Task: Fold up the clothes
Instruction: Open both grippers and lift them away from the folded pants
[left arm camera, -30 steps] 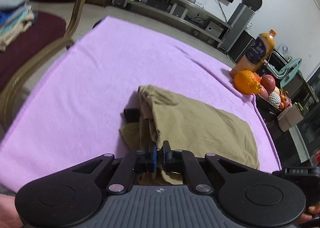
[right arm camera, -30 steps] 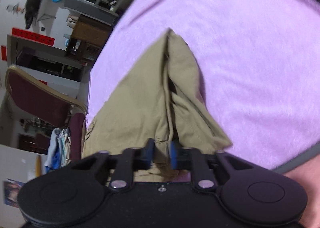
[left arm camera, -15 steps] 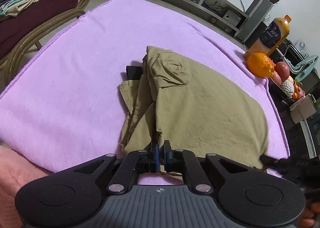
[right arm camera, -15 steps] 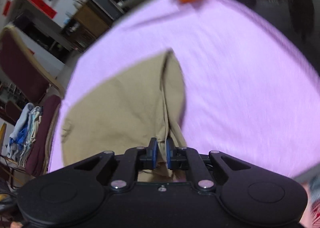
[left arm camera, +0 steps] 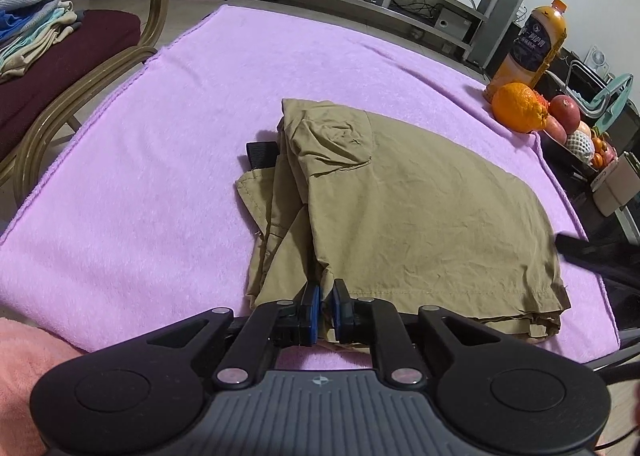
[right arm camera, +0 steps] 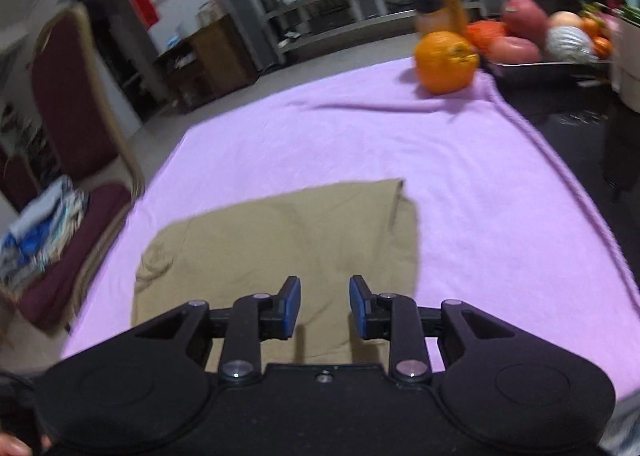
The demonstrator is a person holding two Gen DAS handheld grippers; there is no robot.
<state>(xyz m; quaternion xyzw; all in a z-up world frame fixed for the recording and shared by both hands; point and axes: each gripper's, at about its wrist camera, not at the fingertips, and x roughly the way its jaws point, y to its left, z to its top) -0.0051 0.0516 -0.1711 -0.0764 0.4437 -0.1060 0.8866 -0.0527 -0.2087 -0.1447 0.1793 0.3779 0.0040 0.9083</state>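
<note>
Worktop: covered by a purple blanket [left arm camera: 168, 159]; wide bare blanket lies to the left of and beyond the garment, down to the blanket's left hem.
Right edge: the blanket ends at a dark surface; an orange [left arm camera: 518, 107], a juice bottle [left arm camera: 532, 43] and a tray of fruit [left arm camera: 576, 131] crowd the far right corner.
Left side: a chair [left arm camera: 80, 55] with a maroon seat stands just off the blanket's left edge, with a stack of folded clothes [left arm camera: 28, 27] on it.
Khaki garment [left arm camera: 420, 215]: folded over on itself, lying flat near the blanket's near edge, right of centre; its layered hems face the cameras, and a dark waistband piece shows at its far left side.
Left gripper [left arm camera: 324, 314]: angled down at the garment's near hem; its jaws are opening with a narrow gap, a fold of khaki cloth between the blue pads, which no longer visibly press on it.
Right gripper [right arm camera: 324, 308]: raised above the garment's near edge and angled down; its jaws are opening and stand clearly apart, nothing between them; this view is blurred.
Person: a pink sleeve [left arm camera: 24, 376] shows at the lower left of the left wrist view.
</note>
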